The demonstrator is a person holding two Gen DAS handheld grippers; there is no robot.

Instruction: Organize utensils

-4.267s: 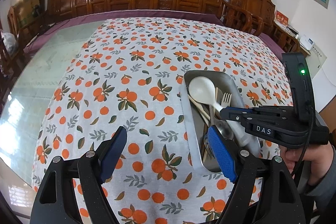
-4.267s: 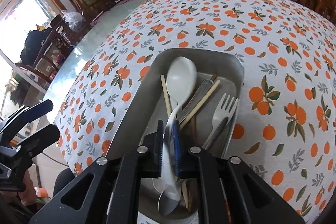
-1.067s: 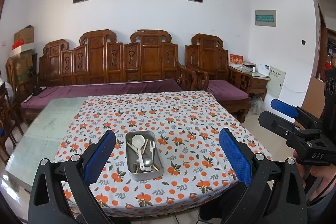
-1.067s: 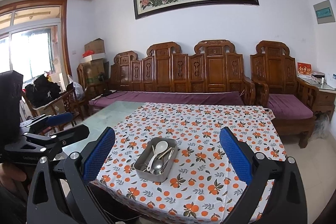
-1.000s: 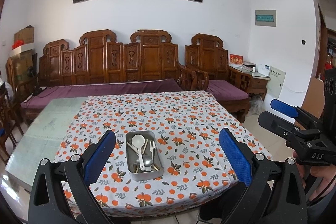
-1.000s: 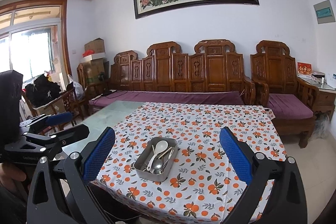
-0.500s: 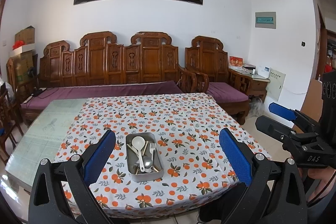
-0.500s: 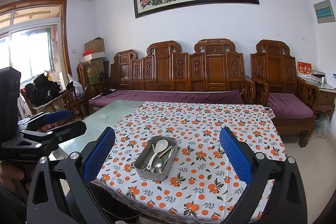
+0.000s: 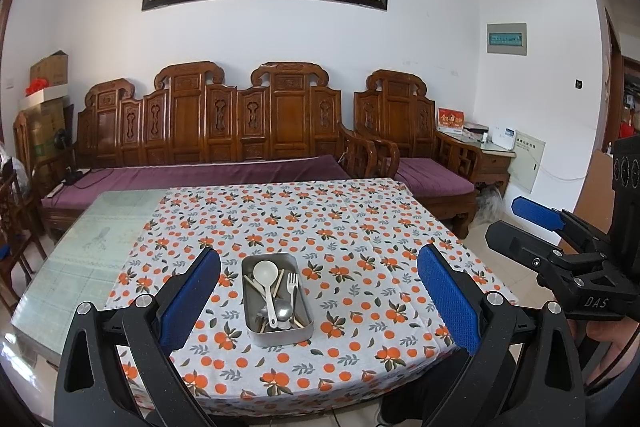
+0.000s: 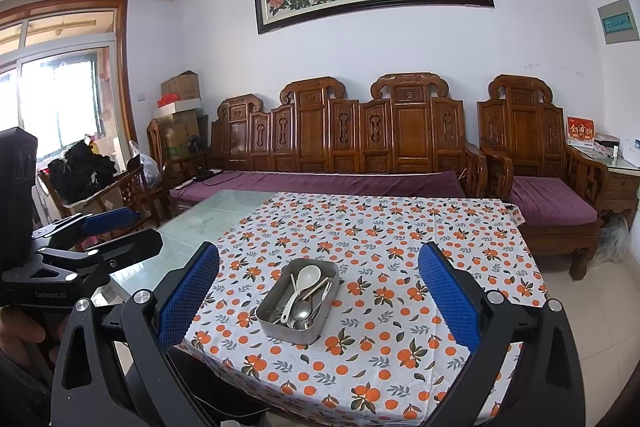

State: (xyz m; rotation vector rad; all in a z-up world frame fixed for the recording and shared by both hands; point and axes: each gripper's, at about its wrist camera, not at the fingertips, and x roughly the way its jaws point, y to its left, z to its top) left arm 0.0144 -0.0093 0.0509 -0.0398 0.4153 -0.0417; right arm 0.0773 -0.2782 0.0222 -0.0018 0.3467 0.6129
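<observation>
Comparing with four seconds back, I find both grippers withdrawn from the metal tray [image 9: 277,327] to well off the counter [image 9: 360,227]; the right gripper [image 10: 318,301], then clamped on the white spoon [image 9: 267,287], now has its jaws wide apart and empty, as does the left gripper [image 9: 318,301]. I judge the sorting finished. Tray and spoon lie near the counter's front edge, long axes running away from me, spoon bowl at the far end.
</observation>
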